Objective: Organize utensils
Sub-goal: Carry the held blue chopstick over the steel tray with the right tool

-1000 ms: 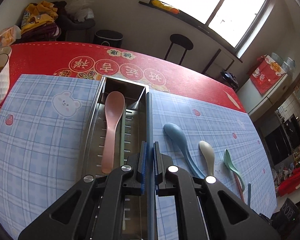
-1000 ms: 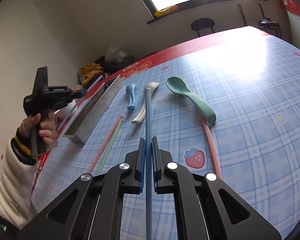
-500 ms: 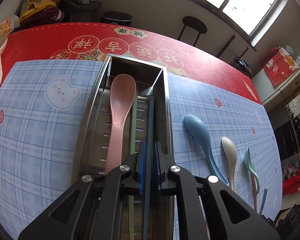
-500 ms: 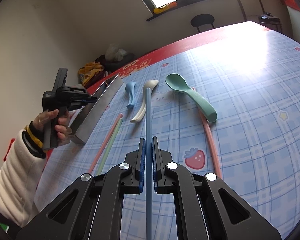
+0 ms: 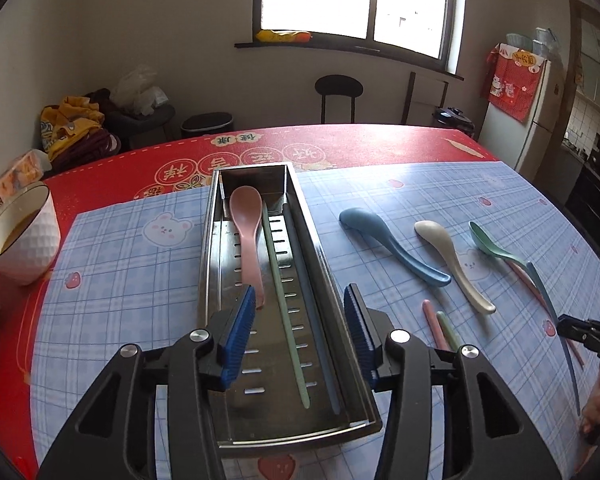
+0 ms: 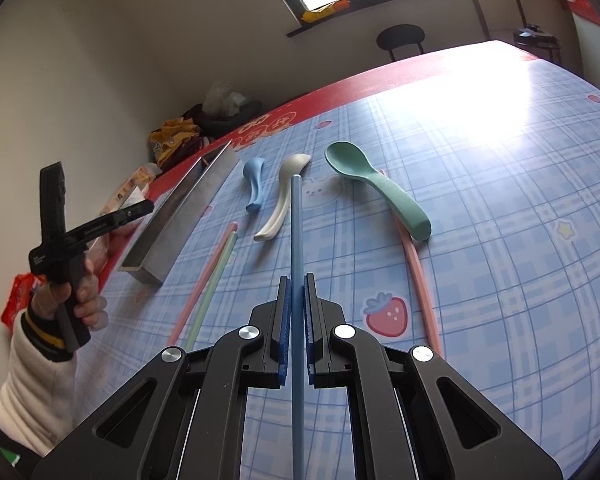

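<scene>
A steel utensil tray holds a pink spoon, a green chopstick and a blue chopstick. My left gripper is open and empty above the tray's near end. My right gripper is shut on a second blue chopstick, held above the mat; it also shows at the right of the left wrist view. Blue, cream and green spoons lie right of the tray. A pink and a green chopstick lie beside the tray.
A white bowl with brown liquid stands at the table's left edge. Another pink chopstick lies under the green spoon. A blue checked mat covers the red tablecloth. A stool stands beyond the table.
My left gripper has opened, let the blue chopstick go into the tray and drawn back and up. My right gripper still holds its chopstick, almost still.
</scene>
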